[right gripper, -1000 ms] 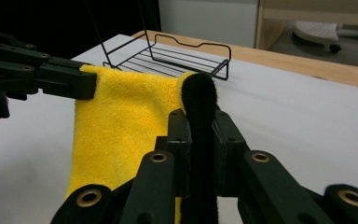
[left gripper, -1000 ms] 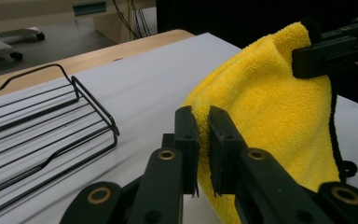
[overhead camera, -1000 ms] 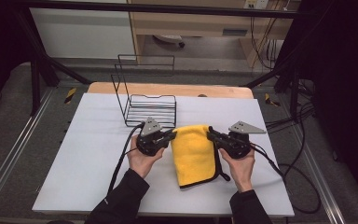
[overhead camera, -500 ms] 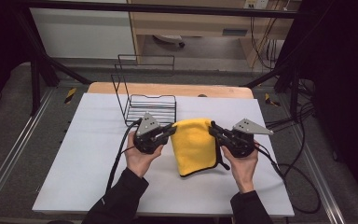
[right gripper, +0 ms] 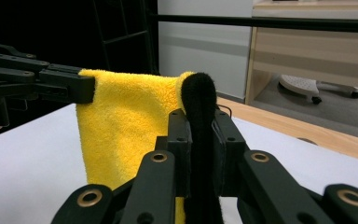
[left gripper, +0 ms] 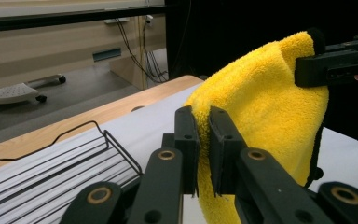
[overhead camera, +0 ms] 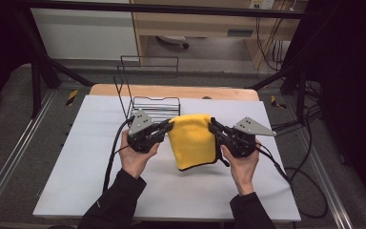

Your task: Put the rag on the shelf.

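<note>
White desk (overhead camera: pixel 76 157), wire rack (overhead camera: pixel 147 102) far left. Yellow cloth (overhead camera: pixel 193 140): hung mid-desk, apparently clear of the surface, top corners pinched in left gripper (overhead camera: pixel 167 128) and right gripper (overhead camera: pixel 214 128), jaws closed, keeping it spread flat.

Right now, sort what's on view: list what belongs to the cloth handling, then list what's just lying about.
In use:
- yellow cloth, hanging between the two tools
- left tool, shut on the cloth's left top corner
- right tool, shut on its black-edged right top corner

Lying about:
- black wire rack at the back of the table
- white table top
</note>
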`<state>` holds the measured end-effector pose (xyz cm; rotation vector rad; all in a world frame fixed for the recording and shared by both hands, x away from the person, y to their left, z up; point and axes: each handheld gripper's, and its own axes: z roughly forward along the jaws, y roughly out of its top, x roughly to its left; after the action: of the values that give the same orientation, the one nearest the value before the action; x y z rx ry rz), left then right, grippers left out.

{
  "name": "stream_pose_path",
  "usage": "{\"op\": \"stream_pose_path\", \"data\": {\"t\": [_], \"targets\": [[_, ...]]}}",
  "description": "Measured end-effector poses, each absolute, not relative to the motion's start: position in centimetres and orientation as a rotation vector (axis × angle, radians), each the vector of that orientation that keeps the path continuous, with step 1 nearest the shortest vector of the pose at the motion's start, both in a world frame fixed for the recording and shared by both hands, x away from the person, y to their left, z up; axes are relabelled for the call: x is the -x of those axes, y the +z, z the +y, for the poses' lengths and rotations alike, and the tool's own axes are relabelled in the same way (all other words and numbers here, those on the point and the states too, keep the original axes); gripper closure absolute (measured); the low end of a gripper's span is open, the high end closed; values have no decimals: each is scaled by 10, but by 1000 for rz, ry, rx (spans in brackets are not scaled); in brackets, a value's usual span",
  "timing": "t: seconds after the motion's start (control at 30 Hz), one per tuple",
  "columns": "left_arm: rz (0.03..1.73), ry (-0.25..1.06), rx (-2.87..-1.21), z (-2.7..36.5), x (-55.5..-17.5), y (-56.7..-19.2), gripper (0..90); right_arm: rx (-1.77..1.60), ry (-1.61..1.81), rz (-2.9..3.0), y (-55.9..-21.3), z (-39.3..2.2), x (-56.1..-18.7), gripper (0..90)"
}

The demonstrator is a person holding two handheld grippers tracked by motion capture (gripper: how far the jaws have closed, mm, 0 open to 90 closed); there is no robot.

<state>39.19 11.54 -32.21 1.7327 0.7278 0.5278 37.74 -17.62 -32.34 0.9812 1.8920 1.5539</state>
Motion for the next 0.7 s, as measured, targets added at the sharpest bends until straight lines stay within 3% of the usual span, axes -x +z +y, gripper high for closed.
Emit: {"op": "stream_pose_path", "data": {"t": [0.7], "targets": [[747, 601, -1651, 153, -395, -305, 831, -899, 1612, 1837, -304, -137, -382, 802]]}}
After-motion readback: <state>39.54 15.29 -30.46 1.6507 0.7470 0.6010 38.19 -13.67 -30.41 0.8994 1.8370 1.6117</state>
